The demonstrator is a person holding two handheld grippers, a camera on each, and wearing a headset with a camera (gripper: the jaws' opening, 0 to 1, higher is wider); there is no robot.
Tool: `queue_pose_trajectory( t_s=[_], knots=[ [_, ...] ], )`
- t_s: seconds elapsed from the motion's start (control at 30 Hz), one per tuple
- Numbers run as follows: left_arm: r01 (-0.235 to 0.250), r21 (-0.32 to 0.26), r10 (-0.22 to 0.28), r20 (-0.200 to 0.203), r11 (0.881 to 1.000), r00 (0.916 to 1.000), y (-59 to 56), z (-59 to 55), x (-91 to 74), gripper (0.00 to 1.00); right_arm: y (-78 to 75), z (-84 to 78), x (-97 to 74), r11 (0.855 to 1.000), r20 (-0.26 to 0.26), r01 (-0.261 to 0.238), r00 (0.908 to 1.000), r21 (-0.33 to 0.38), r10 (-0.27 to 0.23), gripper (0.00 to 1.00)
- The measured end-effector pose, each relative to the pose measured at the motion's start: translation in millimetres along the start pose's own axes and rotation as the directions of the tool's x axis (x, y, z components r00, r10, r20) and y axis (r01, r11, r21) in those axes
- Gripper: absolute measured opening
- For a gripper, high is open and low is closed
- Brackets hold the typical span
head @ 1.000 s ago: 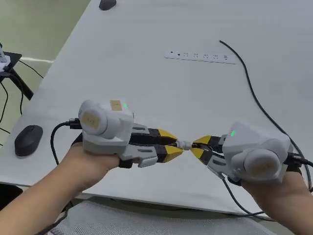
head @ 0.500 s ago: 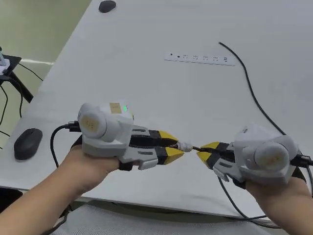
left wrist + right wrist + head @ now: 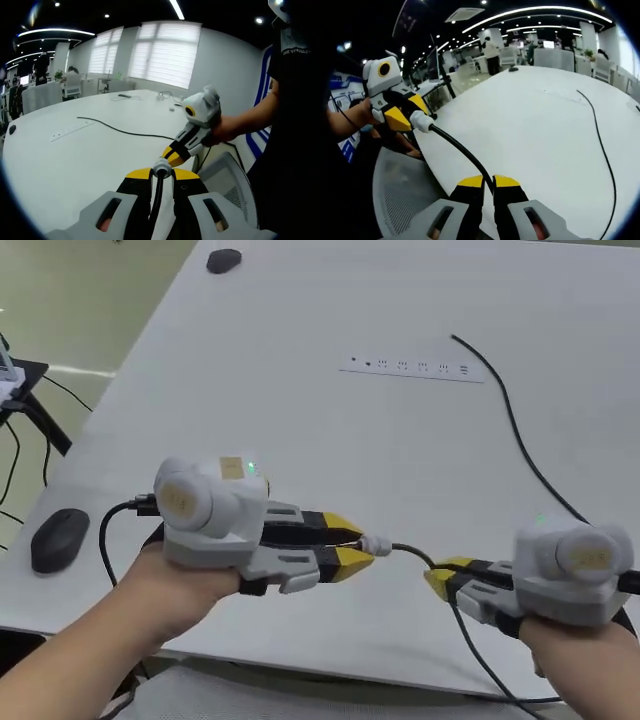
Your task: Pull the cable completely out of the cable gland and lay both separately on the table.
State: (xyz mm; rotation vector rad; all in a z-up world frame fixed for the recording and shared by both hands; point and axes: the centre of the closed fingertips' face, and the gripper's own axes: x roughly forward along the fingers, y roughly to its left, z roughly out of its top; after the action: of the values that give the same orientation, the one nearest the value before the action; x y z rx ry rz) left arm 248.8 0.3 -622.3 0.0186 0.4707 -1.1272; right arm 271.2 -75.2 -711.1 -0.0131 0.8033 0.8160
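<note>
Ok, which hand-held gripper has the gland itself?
The left hand-held gripper: the white cable gland sits at its tips, while the right hand-held gripper pinches only the black cable.

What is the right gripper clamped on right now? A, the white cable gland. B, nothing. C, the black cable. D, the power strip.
C: the right gripper is shut on the black cable, which runs to the white cable gland held in the left gripper.

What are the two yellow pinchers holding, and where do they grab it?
The left gripper pinches the small white plastic cable gland by its rear end. The right gripper pinches the thin black cable along its length, away from the gland.
</note>
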Motion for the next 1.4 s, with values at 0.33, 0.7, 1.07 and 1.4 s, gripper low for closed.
queue_pose_trajectory(
  t_s=[0.33, 0.7, 1.07, 1.4],
  knots=[
    [0.000, 0.002, 0.000, 0.007, 1.000, 1.0000, -1.6, 0.6, -1.2, 0.15, -23.4, -36.5, 4.3, 0.968, -0.072, 0.039, 0.9972, 0.250, -0.022, 0.01],
    [0.002, -0.001, -0.002, 0.015, 1.000, 0.9999, -2.8, 1.9, -0.1, 0.15, -29.4, -52.2, 7.2, 0.924, -0.115, 0.057, 0.9933, 0.379, -0.014, 0.01],
    [-0.006, -0.017, 0.007, 0.020, 1.000, 0.9998, 0.8, 2.9, -1.5, 0.15, -21.5, -49.0, 3.3, 0.944, -0.087, 0.046, 0.9961, 0.328, -0.019, 0.03],
    [-0.014, -0.026, 0.015, 0.029, 1.000, 0.9995, 3.6, 6.9, -1.0, 0.15, -21.9, -47.9, 2.8, 0.962, -0.106, 0.050, 0.9941, 0.268, -0.022, 0.04]
  ],
)
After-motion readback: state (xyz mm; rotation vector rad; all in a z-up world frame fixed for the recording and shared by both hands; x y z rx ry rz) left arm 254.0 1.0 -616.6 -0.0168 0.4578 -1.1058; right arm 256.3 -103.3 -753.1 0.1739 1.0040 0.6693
